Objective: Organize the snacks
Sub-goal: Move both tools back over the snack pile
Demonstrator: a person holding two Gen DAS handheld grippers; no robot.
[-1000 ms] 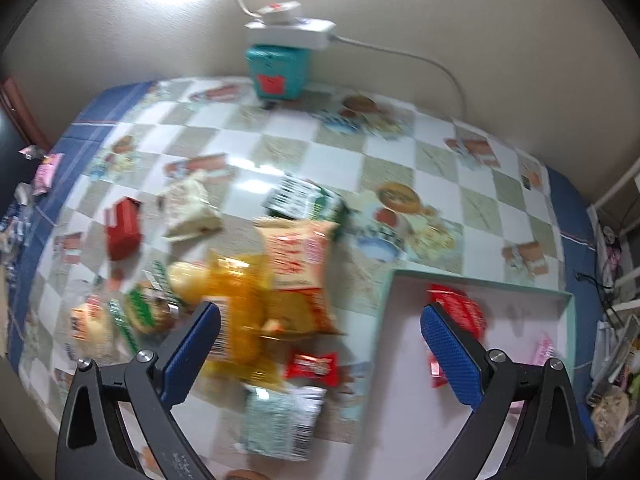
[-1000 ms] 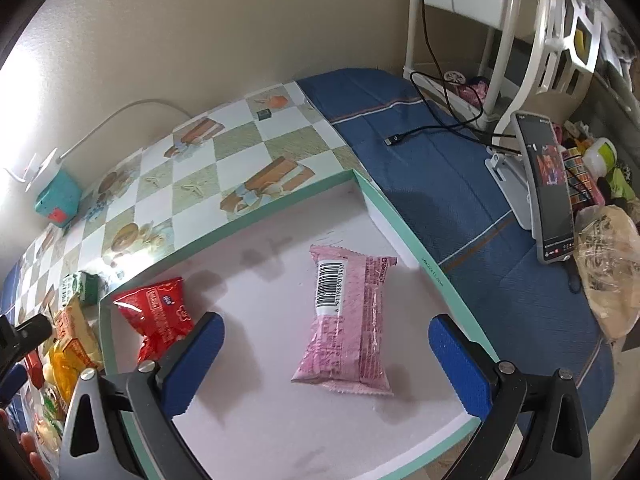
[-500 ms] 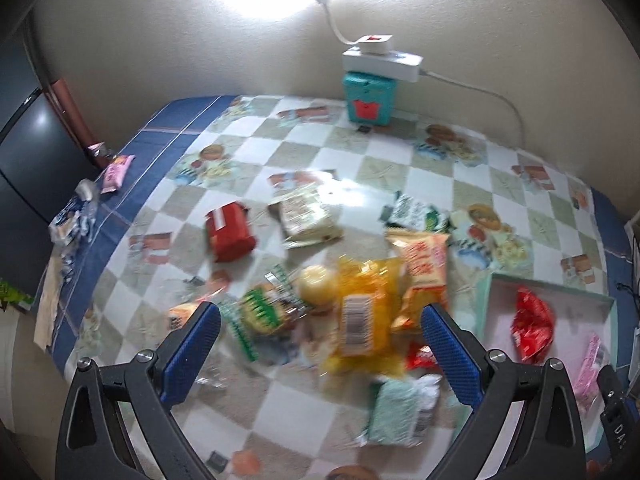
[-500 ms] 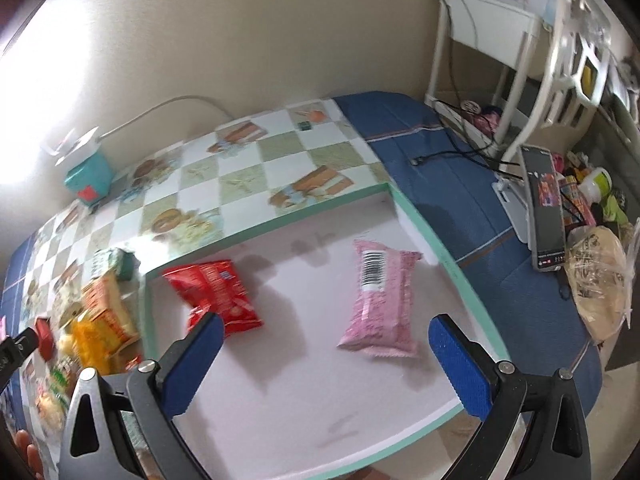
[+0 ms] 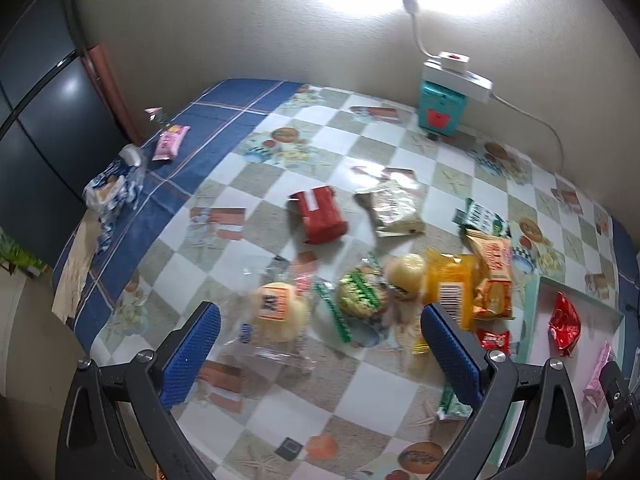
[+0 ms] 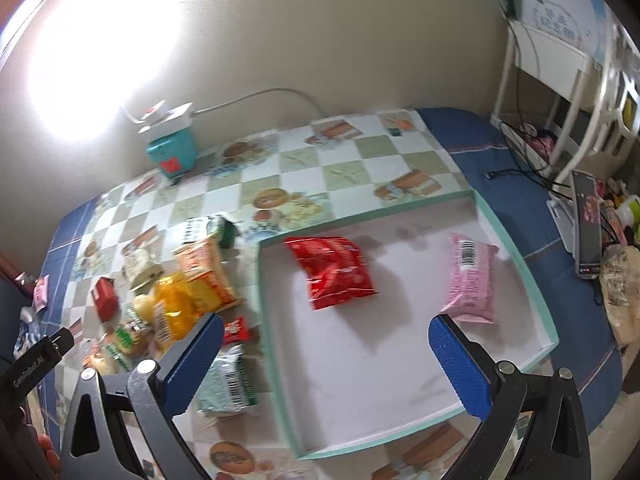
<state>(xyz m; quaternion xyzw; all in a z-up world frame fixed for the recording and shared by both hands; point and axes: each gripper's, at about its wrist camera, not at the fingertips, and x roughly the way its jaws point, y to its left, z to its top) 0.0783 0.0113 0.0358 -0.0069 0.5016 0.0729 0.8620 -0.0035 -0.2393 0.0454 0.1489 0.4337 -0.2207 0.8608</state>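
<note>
A pile of snacks lies on the checkered tablecloth: a red packet (image 5: 322, 218), a beige packet (image 5: 394, 208), an orange packet (image 5: 494, 276), a yellow packet (image 5: 448, 292) and a bun in clear wrap (image 5: 278, 308). My left gripper (image 5: 320, 344) hovers open above the pile's near side, holding nothing. To the right stands a white tray with a teal rim (image 6: 516, 256). A red bag (image 6: 332, 272) and a pink packet (image 6: 472, 280) lie in it. My right gripper (image 6: 326, 356) is open and empty over the tray's near left part.
A teal box with a power strip (image 5: 442, 110) stands at the wall under a bright lamp glare. On the blue cloth at the left lie a pink packet (image 5: 170, 144) and a blue-white bag (image 5: 114, 188). A phone on a stand (image 6: 586, 224) and a white shelf (image 6: 560, 80) are to the right.
Both grippers have pulled back and up, staying open. The left view swung left from the tray to the whole snack pile. The right view now takes in the pile beside the tray.
</note>
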